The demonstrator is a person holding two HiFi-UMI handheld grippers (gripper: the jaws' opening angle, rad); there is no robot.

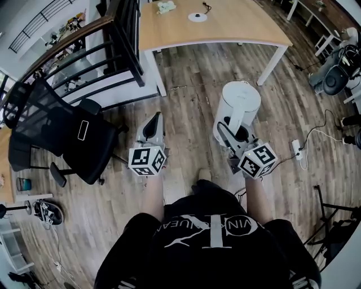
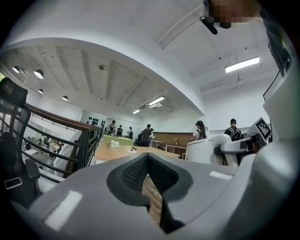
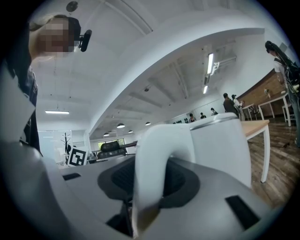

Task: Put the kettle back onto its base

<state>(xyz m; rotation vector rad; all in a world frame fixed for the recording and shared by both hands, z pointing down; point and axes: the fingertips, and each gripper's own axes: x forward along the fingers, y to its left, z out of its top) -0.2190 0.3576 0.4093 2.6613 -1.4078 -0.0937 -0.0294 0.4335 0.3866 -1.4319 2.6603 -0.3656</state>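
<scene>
One smooth white cylindrical kettle (image 1: 240, 104), looped handle (image 3: 150, 173) in right tool (image 1: 228, 134); left tool (image 1: 155, 119) closed, empty

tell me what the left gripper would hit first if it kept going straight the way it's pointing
Probably the near edge of the light wooden table with white legs, dead ahead of the left gripper. Nothing shows in between, though it may slip under the top instead.

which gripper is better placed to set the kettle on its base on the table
Right. The right gripper is clamped on the handle of the kettle, carrying it above the floor. The left gripper is shut and empty. The round base lies on the table ahead.
</scene>
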